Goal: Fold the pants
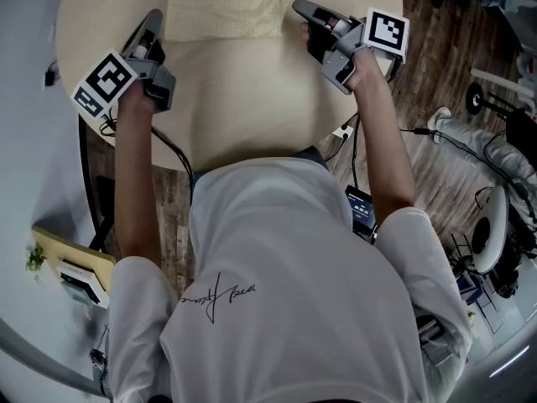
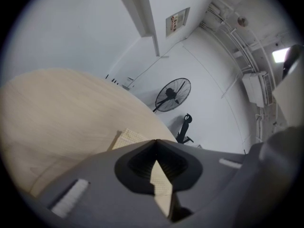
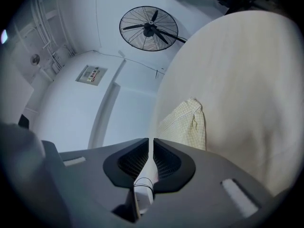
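The left gripper (image 2: 156, 142) fills the bottom of the frame. Its two dark jaws meet at the tips, and a strip of pale yellow checked cloth from the pants (image 2: 160, 182) is pinched between them. More of the same cloth peeks out just above the left-hand jaw, lying on the round light-wood table (image 2: 57, 118) that takes up the left half. Past the table's edge, right of centre, a black fan (image 2: 173, 95) shows against white walls. A small sign (image 2: 176, 21) sits near the top.
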`<state>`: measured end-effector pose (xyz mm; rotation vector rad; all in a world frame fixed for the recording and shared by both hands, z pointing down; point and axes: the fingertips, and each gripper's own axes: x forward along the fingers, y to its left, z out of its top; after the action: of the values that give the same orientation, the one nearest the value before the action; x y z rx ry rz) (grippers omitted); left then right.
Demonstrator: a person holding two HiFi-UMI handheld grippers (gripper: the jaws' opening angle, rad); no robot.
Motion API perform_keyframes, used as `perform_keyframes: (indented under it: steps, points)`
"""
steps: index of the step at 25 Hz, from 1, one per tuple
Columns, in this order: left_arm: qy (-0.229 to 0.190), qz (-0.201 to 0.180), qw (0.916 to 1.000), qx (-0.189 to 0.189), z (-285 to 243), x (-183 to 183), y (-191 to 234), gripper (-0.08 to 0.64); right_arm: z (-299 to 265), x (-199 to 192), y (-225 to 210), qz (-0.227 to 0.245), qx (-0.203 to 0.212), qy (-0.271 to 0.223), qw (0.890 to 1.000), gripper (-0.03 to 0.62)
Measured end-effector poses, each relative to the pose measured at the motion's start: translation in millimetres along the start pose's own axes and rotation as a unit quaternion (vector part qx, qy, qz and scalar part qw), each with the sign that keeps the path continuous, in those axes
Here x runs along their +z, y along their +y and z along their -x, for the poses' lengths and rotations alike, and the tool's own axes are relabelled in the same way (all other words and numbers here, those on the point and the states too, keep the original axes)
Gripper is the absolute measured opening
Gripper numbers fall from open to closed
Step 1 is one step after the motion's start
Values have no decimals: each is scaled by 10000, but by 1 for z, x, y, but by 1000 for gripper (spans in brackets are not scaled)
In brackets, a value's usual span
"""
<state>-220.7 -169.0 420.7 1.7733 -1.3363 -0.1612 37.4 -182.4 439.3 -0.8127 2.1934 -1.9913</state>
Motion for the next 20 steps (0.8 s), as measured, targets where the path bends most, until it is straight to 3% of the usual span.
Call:
perform_keyframes:
  steps: [8,12,16,20]
  points:
    - [64,-478,9988,-26,24,-13,-26,57,17,-14,18,679,-243,164,9973,23]
    - [-24,-470,9989,-60,40,-21,-34,57,25,-22,31,1056,-360,108,9937,11]
    - [-140,-582,9982,-59,51,-28,-43,57,33,-28,44,1374,-299,1,9901,6]
    - [-241,-775,9965,186,65,-34,-46,55,41,-36,58,1775,-149,-84,9840,5]
